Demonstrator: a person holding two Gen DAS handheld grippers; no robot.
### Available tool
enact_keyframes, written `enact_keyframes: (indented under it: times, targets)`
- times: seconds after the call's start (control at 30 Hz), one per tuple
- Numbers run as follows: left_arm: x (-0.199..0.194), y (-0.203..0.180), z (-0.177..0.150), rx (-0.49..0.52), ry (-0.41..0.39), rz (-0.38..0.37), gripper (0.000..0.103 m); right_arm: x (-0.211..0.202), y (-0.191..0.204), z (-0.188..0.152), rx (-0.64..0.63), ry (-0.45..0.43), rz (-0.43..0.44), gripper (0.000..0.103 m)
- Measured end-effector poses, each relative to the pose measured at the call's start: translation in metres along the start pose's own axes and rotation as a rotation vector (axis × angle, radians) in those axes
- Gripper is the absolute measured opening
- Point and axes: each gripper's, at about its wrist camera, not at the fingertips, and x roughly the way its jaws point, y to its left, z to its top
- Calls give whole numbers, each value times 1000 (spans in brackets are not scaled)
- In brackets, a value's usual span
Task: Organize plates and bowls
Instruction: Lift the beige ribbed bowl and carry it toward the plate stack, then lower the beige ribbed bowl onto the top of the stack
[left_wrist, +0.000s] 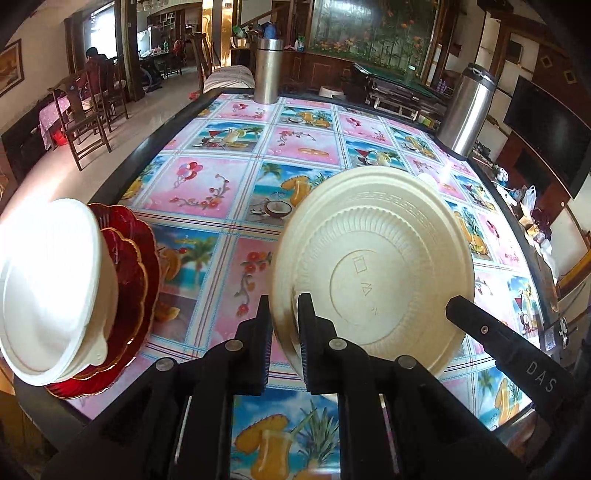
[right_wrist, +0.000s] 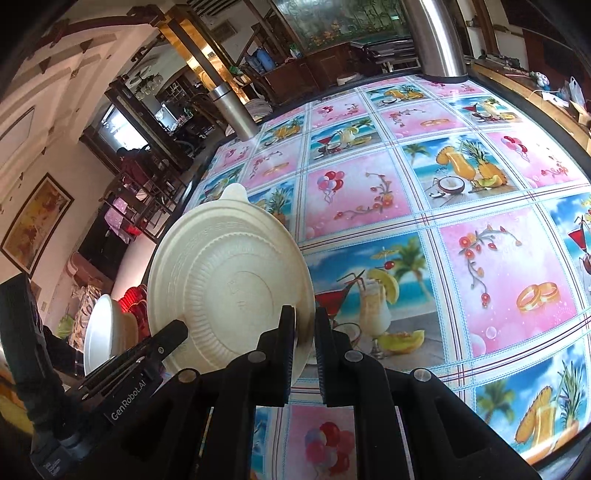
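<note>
Left wrist: left gripper (left_wrist: 282, 321) and right gripper (right_wrist: 304, 332) fingers clamped on cream bowl (left_wrist: 376, 266) rim, opposite sides, right of red plates (left_wrist: 129, 258).

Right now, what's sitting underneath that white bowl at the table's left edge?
The white bowl rests on a stack of red scalloped plates with gold rims. At least two show; the bowl covers their centres, so the count and anything lying between them stay hidden.

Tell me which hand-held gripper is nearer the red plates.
Left. The left hand-held gripper, clamped on the cream bowl, is beside the red plates; the right hand-held gripper grips the bowl's far rim.
</note>
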Motion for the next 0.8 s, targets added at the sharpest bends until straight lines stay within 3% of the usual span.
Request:
enact_keyframes:
  times: [0.43, 0.8]
  targets:
    - [-55, 75, 7, -112, -137, 76, 11, -11, 98, 1, -146, -45, 93, 10]
    - [-69, 144, 6, -218, -166, 164, 11, 14, 184, -11, -255, -11, 165, 10]
